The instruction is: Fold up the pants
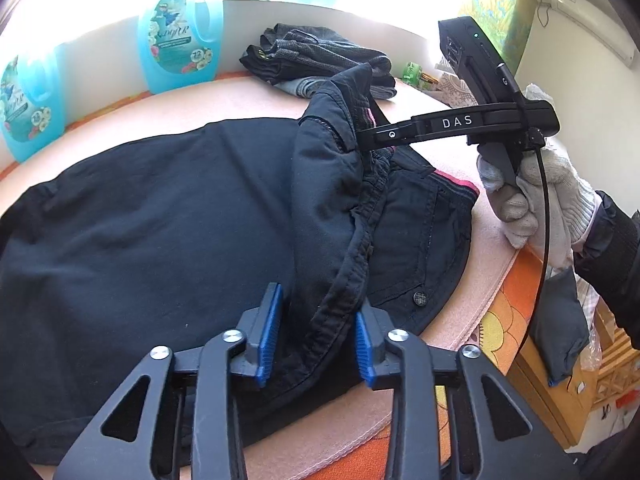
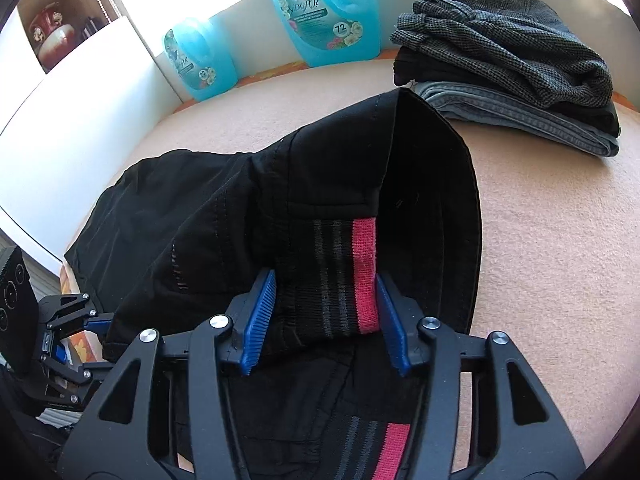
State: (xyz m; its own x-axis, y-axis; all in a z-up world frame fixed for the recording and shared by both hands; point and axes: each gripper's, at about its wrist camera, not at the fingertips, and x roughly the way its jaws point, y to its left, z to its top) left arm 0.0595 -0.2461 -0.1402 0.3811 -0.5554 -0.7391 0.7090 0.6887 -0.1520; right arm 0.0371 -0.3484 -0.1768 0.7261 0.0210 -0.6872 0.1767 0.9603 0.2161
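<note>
Black pants [image 1: 140,220] lie spread on a pink towel [image 1: 240,100]. Their top part is lifted and folded over toward the legs. My left gripper [image 1: 318,332] has its blue pads on either side of the raised hem edge; the pads stand apart with the cloth between them. My right gripper [image 2: 324,320] straddles the waistband with its pink stripe [image 2: 365,276], pads also apart around it. In the left wrist view the right gripper's body [image 1: 460,124] reaches into the raised fabric, held by a gloved hand [image 1: 536,200].
A stack of folded pants [image 2: 512,68] sits at the far side of the towel. Two blue detergent bottles [image 2: 324,12] [image 2: 200,64] stand by the wall. An orange patterned cover [image 1: 504,312] shows at the table edge.
</note>
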